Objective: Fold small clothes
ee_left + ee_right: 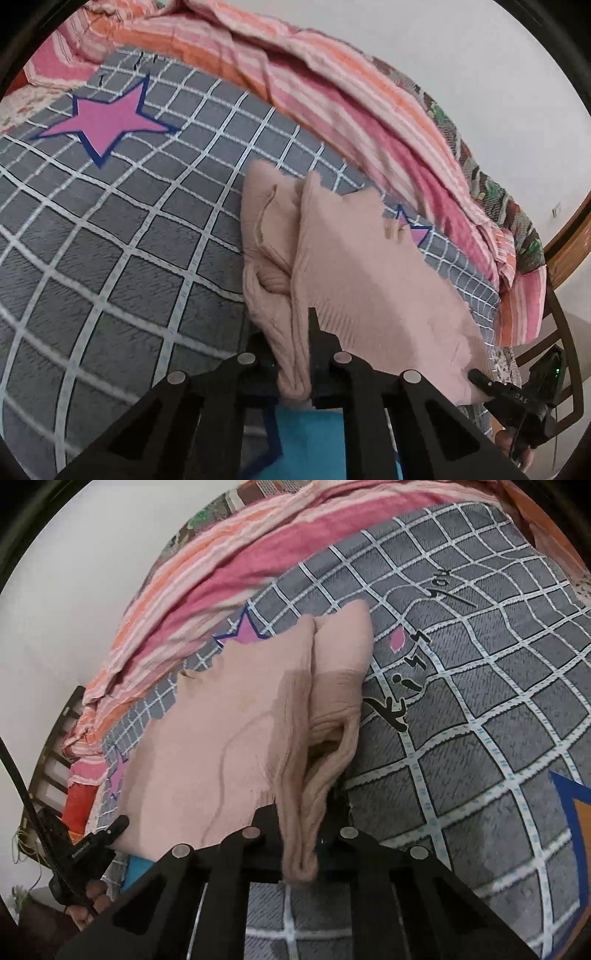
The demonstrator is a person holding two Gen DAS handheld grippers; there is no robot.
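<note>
I'm pinching the pink garment [354, 280] w/ both tools: left gripper [295, 354] and right gripper [306, 834] clamping tight on bunched edges, cloth lying mid-frame on the grid bedspread [110, 229].

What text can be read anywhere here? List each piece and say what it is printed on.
"Kiss": black handwritten-style letters on the grey checked blanket, right wrist view.
"you": smaller black letters further up the same blanket; a probable reading only.
"DAS": pale letters on the right tool, seen in the left wrist view.
Pale lettering on the left tool, seen in the right wrist view: too blurred to read.
Black marks at the blanket's far edge, left wrist view: unreadable.
</note>
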